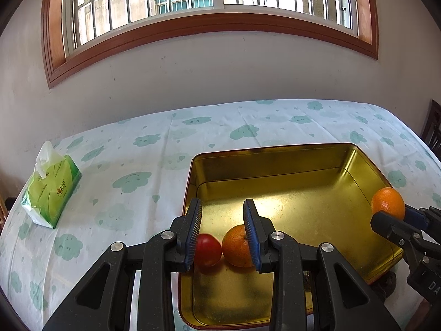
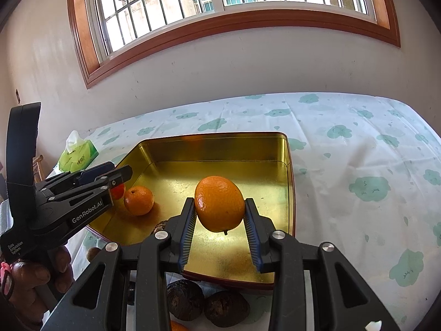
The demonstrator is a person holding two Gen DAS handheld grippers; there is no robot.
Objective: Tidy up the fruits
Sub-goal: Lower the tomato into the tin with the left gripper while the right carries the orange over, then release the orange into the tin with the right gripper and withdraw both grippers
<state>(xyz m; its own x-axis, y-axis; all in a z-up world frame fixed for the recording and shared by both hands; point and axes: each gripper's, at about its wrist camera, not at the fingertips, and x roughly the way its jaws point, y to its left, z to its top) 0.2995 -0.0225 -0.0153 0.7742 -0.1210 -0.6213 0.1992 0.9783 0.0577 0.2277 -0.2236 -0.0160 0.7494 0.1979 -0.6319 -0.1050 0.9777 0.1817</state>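
Note:
A gold tin tray point(image 1: 275, 165) point(image 2: 215, 146) sits on the cloud-print tablecloth. Inside it lie a red fruit point(image 1: 208, 249) and an orange point(image 1: 238, 245) point(image 2: 138, 200), side by side near its left wall. My left gripper point(image 1: 222, 233) point(image 2: 121, 176) is open and empty above these two fruits. My right gripper point(image 2: 219, 224) is shut on a second orange point(image 2: 219, 202) point(image 1: 388, 202) and holds it above the tray's right part.
A green tissue pack point(image 1: 51, 190) point(image 2: 78, 155) lies at the table's left edge. Dark brown wrinkled fruits point(image 2: 205, 304) lie on the cloth in front of the tray. The wall and a window are behind the table.

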